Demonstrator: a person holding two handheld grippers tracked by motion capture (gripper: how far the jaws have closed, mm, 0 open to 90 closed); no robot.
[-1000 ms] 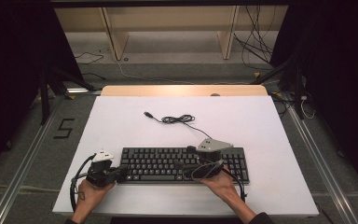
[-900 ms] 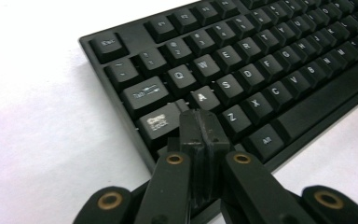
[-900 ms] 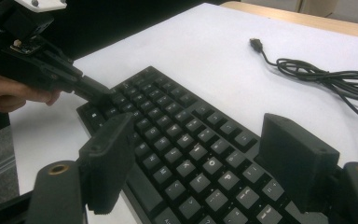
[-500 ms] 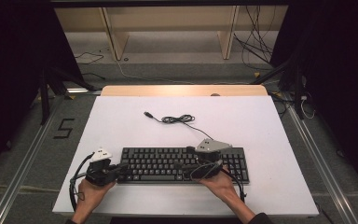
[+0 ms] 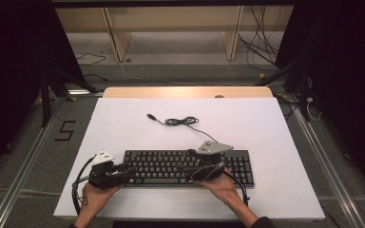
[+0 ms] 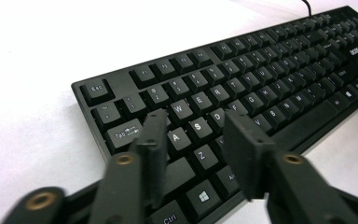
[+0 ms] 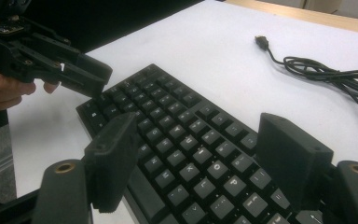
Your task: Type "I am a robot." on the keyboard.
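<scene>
A black keyboard (image 5: 171, 166) lies flat near the front edge of the white table (image 5: 123, 123). My left gripper (image 5: 126, 170) hovers at the keyboard's left end. In the left gripper view the left gripper (image 6: 196, 121) is open above the keyboard (image 6: 261, 70), over the A and S keys; its jaws have just been opening and nothing is between them. My right gripper (image 5: 183, 168) reaches leftward over the keyboard's middle. Seen from its own camera, the right gripper (image 7: 200, 130) is open wide above the keyboard (image 7: 182, 126), after closing a trifle. The left gripper (image 7: 84, 77) shows beyond.
The keyboard's black cable (image 5: 180, 121) lies loosely coiled on the table behind it, ending in a USB plug (image 5: 149, 116). A wooden strip (image 5: 185, 91) borders the table's far edge. Shelving legs and loose wires stand on the floor beyond.
The left gripper's jaws have spread apart at the keyboard's left end. Both hands have stayed almost where they were, and the keyboard has not shifted.
</scene>
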